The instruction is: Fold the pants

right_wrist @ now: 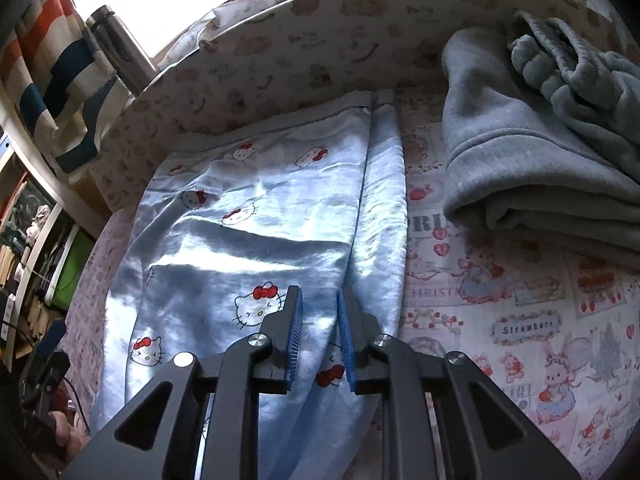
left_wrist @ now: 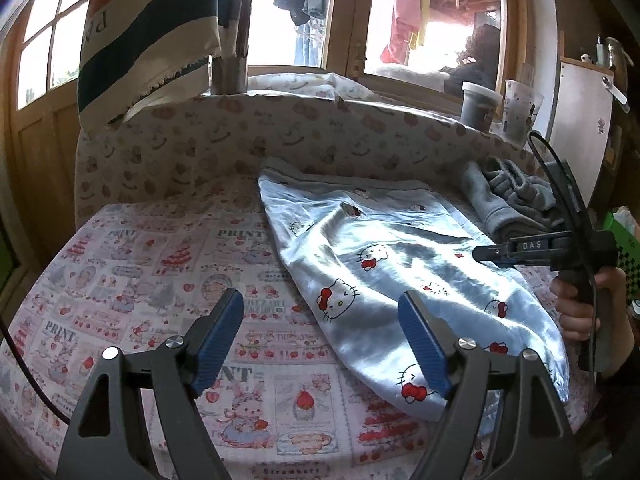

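On the bed (left_wrist: 132,280), with its pink printed sheet, your pants (left_wrist: 384,256) lie spread from the far padded wall (left_wrist: 224,148) toward the near edge, taking up the middle and right of the surface. They are pale blue satin with a cat print, and they look to be folded once lengthwise already, one leg over the other: from the right wrist you can see the top layer's edge running near to far, with a narrow strip of the lower layer showing along its right side. The waistband sits at the far end, against the wall; the cuffs are at the near end.

So the first fold appears done, and the crosswise folds, cuffs up toward the waist, are still ahead of you. The cloth is a little rumpled across the middle, so a smoothing may help first.

Far right, well apart from the pants, a grey fleece pile (right_wrist: 532,160) sits on the sheet.

Your left gripper (left_wrist: 322,344) hovers spread wide over the near left edge of the pants, holding nothing. Your right gripper (right_wrist: 319,336) sits low over the seam line, its blue pads (right_wrist: 295,336) narrowly parted with satin showing in the gap; whether any cloth is pinched there I cannot tell.
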Motion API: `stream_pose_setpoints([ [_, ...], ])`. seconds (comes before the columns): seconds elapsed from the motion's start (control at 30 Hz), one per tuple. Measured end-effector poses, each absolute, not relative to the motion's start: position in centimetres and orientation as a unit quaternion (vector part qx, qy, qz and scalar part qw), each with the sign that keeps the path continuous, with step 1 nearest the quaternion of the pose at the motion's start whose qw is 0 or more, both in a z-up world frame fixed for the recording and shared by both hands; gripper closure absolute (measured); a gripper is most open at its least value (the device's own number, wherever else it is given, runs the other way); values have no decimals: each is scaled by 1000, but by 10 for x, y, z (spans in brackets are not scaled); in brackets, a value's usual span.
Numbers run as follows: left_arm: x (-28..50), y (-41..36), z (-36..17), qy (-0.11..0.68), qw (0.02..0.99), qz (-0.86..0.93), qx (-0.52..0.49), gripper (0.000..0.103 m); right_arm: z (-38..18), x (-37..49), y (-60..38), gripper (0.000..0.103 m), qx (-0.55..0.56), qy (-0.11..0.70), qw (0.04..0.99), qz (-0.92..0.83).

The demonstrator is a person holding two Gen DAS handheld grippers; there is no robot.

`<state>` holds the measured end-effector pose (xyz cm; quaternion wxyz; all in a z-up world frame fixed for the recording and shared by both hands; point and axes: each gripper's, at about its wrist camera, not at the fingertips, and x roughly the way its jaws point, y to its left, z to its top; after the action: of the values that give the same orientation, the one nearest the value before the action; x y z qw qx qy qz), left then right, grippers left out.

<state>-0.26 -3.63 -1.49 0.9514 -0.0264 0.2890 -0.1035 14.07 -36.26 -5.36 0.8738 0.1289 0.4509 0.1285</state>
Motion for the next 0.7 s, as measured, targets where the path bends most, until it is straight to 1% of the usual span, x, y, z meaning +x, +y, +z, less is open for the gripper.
stream_pose_setpoints([
  [0.13,-3,-34,-13,304,944,-122,-44,25,-55,141,-363,85,133,443,875,142],
  [0.17,-3,-34,-12,304,944,-121,-45,25,-56,141,-363,90,138,444,873,146],
  [0.2,-3,-35,-11,303,944,-120,-43,25,-57,141,-363,98,142,445,871,151],
  [0.3,-5,-37,-8,295,948,-114,-36,25,-55,138,-363,102,146,436,876,148],
  [0.5,-8,-38,-5,292,949,-115,-34,25,-30,121,-377,103,130,386,906,114],
  [0.7,-7,-45,-6,296,948,-114,-27,25,-21,110,-398,103,116,385,914,64],
])
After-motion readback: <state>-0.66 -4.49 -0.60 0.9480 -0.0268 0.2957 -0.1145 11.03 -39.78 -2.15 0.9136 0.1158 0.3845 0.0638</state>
